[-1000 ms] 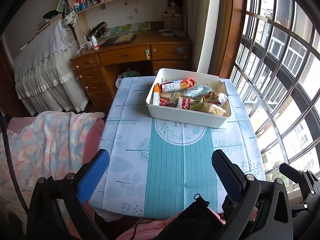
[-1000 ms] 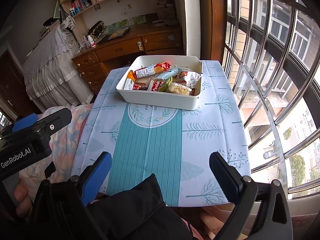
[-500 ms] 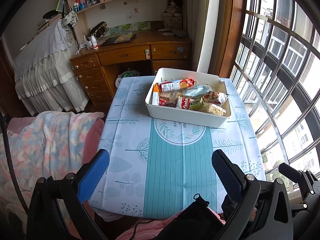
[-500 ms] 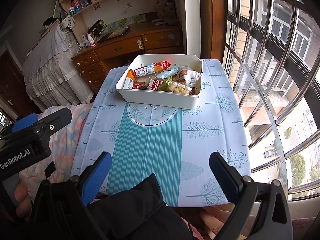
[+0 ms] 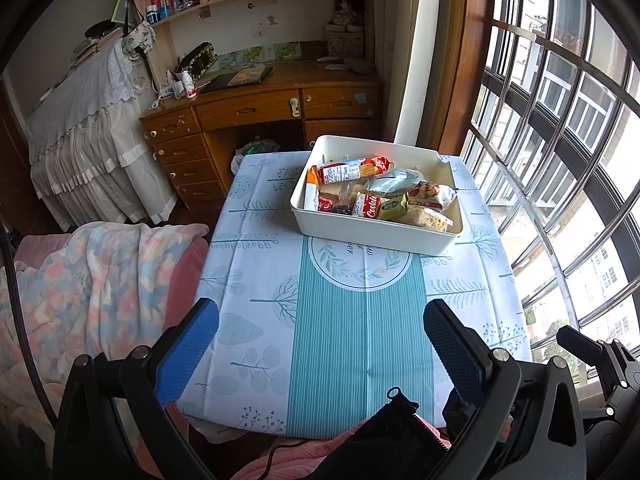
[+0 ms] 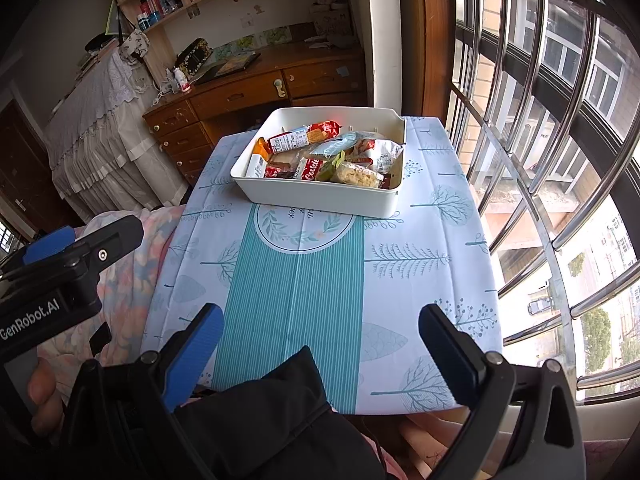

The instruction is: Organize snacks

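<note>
A white rectangular bin (image 5: 372,238) (image 6: 316,200) stands at the far end of the table, filled with several wrapped snacks. Among them are a long red biscuit pack (image 5: 352,170) (image 6: 300,138), a red cookie pack (image 5: 370,205) (image 6: 310,168) and a clear pack of pale crackers (image 5: 426,218) (image 6: 358,174). My left gripper (image 5: 320,340) hovers open over the table's near edge, nothing between its blue pads. My right gripper (image 6: 320,336) is open too, empty, at the near edge. The left gripper's body (image 6: 60,280) shows at the left of the right wrist view.
The table carries a pale cloth with a teal striped runner (image 5: 356,328). A window with metal bars (image 6: 540,160) runs along the right. A patterned blanket (image 5: 80,280) lies left of the table. A wooden desk (image 5: 260,108) and bookshelves stand behind. Dark clothing (image 6: 260,420) lies below the grippers.
Both views have shifted only slightly; the bin sits a little nearer the top of the right wrist view. Neither gripper has changed its opening.
</note>
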The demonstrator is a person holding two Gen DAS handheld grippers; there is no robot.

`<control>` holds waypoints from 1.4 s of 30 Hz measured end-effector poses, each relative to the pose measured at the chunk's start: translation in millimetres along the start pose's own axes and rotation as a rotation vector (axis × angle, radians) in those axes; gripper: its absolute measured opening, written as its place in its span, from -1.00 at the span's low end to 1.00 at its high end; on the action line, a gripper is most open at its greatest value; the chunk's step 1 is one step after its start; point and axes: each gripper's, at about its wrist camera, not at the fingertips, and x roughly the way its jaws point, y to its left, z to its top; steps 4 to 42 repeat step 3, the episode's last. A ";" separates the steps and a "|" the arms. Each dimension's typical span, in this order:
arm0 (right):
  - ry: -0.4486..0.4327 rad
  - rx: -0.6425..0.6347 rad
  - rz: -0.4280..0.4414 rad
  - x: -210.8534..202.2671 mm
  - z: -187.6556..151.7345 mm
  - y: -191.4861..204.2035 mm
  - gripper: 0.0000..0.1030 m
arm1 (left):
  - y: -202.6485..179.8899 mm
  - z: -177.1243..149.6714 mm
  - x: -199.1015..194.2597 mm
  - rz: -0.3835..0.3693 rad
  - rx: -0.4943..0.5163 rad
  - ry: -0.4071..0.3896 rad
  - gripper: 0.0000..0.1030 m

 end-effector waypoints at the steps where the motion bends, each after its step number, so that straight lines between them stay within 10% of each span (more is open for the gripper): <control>1: 0.000 0.000 0.000 -0.2 0.8 0.2 0.92 | 0.9 0.3 0.1 0.000 0.001 0.000 0.98; 42: 0.000 0.000 0.000 -0.1 0.7 0.1 0.92 | 1.9 0.6 0.1 -0.001 0.001 0.000 0.98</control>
